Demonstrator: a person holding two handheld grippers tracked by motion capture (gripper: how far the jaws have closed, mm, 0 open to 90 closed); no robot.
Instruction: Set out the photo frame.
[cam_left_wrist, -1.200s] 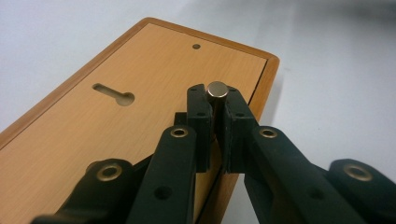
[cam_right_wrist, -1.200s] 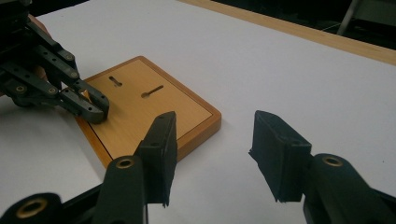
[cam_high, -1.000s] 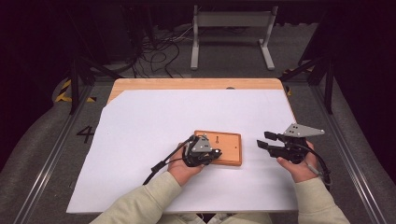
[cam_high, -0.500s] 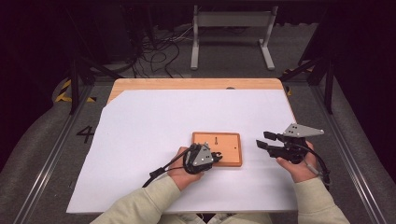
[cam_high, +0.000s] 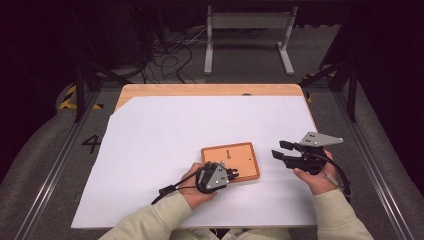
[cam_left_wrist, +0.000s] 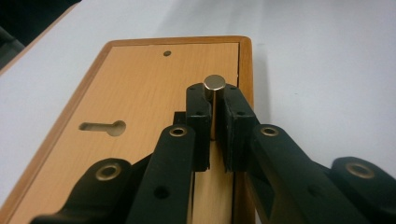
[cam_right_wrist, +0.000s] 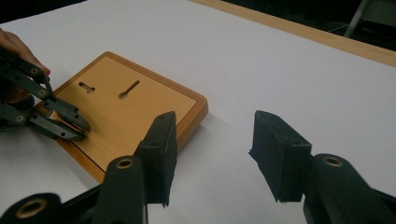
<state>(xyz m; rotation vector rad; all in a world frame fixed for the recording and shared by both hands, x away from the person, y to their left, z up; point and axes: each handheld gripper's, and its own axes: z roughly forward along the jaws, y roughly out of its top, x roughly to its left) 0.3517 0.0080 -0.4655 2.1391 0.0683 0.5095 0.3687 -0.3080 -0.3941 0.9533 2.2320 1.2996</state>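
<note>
Left gripper pinches a small metal cylinder between its pads, the peg standing upright with its round top just above the fingertips. It sits over the near right edge of a wooden board, whose face shows a keyhole slot and a small round hole. In the high view the board lies flat on the white table, with the left gripper at its near edge. Right gripper hovers just beside the board's right edge, its jaws apart with nothing between them, above bare table.
</note>
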